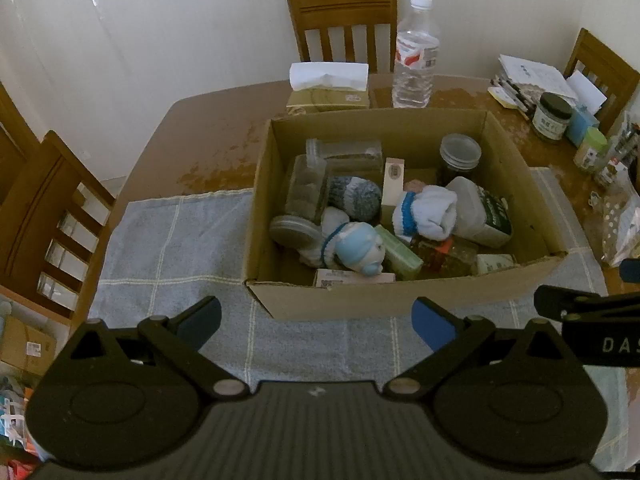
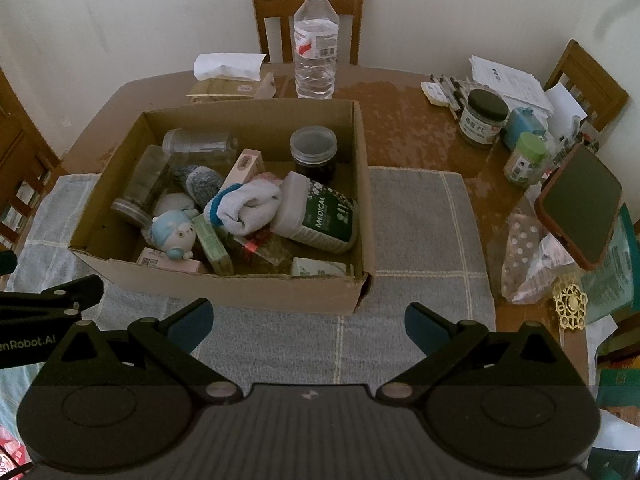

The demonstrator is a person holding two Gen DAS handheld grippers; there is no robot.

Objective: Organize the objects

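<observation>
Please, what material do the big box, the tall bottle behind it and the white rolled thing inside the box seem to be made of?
Box: brown cardboard, matte, with a raw cut edge and folded corners. Bottle: clear, thin plastic, glossy, see-through with ribbed walls and a white cap. Rolled thing: soft knitted fabric, probably a sock, white with a blue ribbed cuff; the exact fibre cannot be told.

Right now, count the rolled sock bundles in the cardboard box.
2. A grey sock bundle lies toward the box's middle left; a white sock bundle with a blue cuff leans on the medical container. Others may be buried under the clutter.
</observation>
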